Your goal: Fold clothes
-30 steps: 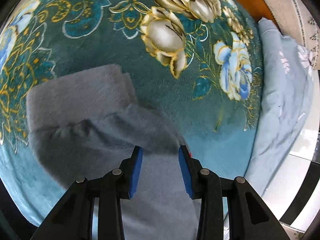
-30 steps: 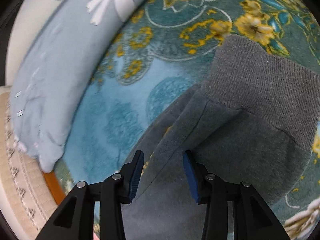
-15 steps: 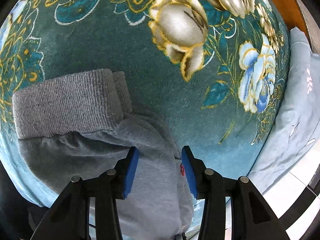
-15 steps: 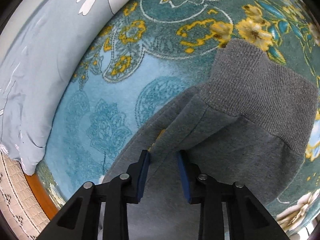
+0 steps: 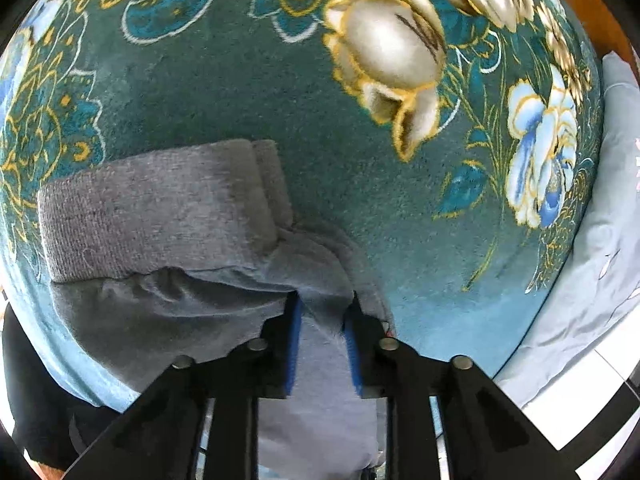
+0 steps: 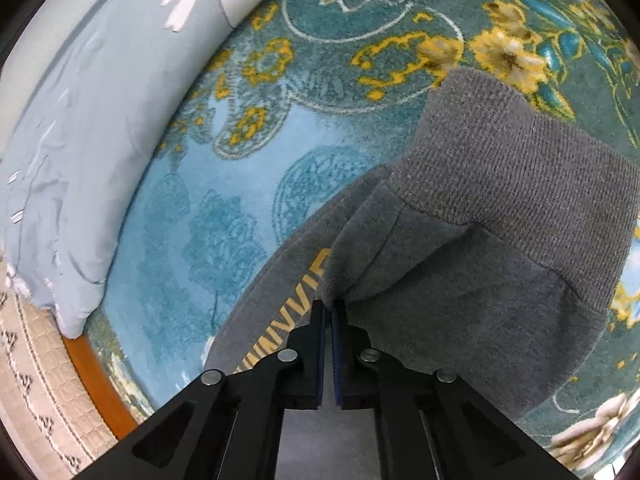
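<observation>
A grey sweatshirt (image 5: 160, 208) with a ribbed hem lies on a teal floral blanket (image 5: 240, 92). My left gripper (image 5: 320, 312) sits at the garment's right edge. Its blue pads have closed in on a bunched fold of grey fabric that fills the space between them. In the right wrist view the same sweatshirt (image 6: 520, 168) shows its ribbed band at the upper right. Yellow lettering (image 6: 304, 292) is visible on the layer underneath. My right gripper (image 6: 328, 308) is shut on a raised fold of its left edge, the pads almost touching.
A light blue quilt (image 5: 600, 260) (image 6: 80, 140) borders the blanket (image 6: 224, 220). An orange wooden bed edge (image 6: 96, 384) and a beige patterned cloth (image 6: 36, 392) lie beyond it. White floor tiles (image 5: 580, 400) show at the lower right. A person's dark clothing (image 5: 36, 400) is at the lower left.
Both grippers moved forward onto the sweatshirt's edges and closed. The right jaws went from wide apart to nearly touching on a fold, and the left jaws narrowed onto bunched fabric.
</observation>
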Demonstrator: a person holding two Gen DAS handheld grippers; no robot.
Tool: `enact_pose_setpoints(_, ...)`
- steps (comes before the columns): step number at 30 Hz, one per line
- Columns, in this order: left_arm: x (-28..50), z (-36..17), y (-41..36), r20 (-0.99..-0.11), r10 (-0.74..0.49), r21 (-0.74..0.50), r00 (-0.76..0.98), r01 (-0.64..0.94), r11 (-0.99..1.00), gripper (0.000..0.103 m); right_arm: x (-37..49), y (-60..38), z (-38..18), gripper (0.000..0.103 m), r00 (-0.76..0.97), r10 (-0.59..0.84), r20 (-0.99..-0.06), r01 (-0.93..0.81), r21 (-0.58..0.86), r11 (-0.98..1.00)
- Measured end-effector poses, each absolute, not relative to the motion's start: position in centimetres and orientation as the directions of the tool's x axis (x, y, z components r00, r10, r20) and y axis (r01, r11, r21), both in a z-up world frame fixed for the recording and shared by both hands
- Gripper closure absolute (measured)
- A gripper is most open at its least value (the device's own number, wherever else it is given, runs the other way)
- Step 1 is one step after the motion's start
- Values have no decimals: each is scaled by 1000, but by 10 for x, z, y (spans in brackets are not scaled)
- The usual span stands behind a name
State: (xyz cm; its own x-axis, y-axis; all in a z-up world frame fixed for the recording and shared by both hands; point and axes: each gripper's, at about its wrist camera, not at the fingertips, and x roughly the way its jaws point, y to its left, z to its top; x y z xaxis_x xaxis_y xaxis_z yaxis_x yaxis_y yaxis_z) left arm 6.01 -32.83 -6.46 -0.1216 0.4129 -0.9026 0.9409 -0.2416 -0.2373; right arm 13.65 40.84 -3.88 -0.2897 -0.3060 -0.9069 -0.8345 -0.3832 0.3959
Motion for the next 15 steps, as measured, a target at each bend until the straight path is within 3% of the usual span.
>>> enact_pose_setpoints(5,80,-60,-327,-884,424,-321,-198,916,-241,93,158,416,-17,101,-388,-332,-860,-782,498,-375)
enact_pose_setpoints(15,101,-16,-336,-807,458,-513,-373,826,-231,94,108,410,24,101,-468,-332,-819,-729,571,-378)
